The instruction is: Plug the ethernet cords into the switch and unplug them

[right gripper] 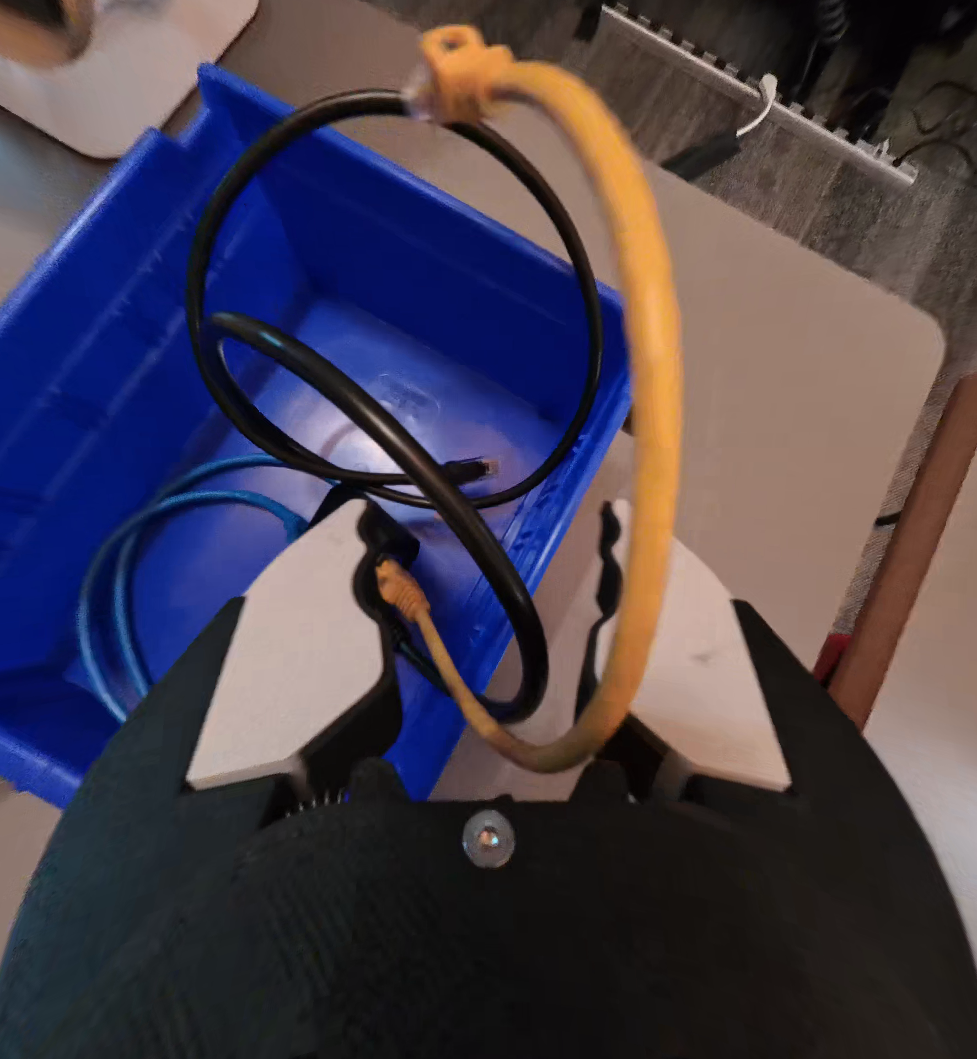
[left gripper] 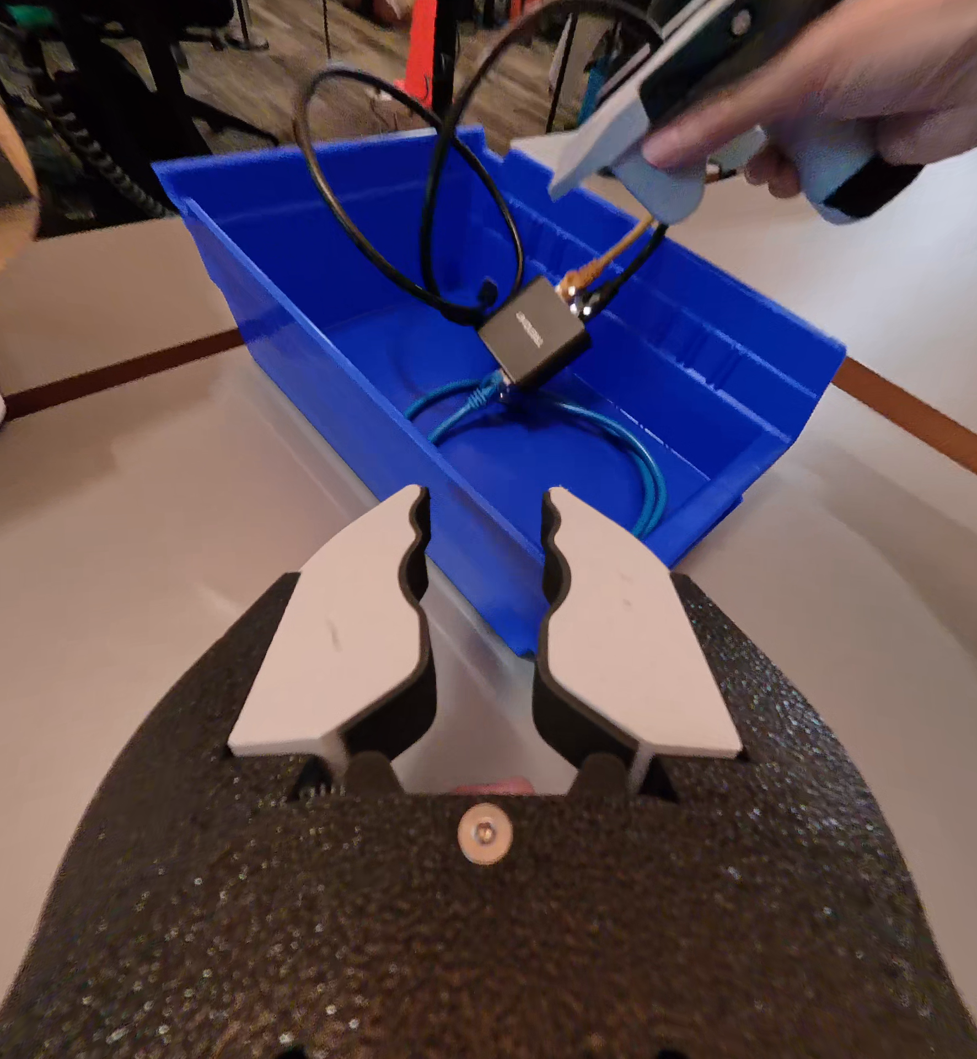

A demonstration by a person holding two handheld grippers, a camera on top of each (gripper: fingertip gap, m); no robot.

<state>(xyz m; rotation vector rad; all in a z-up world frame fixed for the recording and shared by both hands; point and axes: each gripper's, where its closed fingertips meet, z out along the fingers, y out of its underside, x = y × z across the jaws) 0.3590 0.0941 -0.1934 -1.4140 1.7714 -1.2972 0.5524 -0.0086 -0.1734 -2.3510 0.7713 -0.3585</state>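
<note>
Blue bin (left gripper: 280, 240) with switch (left gripper: 534, 331), blue cord (left gripper: 646, 470), black cord (left gripper: 475, 189); both hand-held grippers (left gripper: 486, 504) (right gripper: 486, 516) apart, empty.

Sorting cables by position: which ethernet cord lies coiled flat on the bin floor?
The blue cord; the black cord and yellow cord loop up into the air.

Blue bin (left gripper: 314, 240), yellow cord (right gripper: 655, 344)

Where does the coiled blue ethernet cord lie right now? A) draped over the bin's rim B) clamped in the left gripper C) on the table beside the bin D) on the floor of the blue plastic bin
D: the coiled blue ethernet cord rests on the floor of the blue plastic bin, below the small black switch.
</note>
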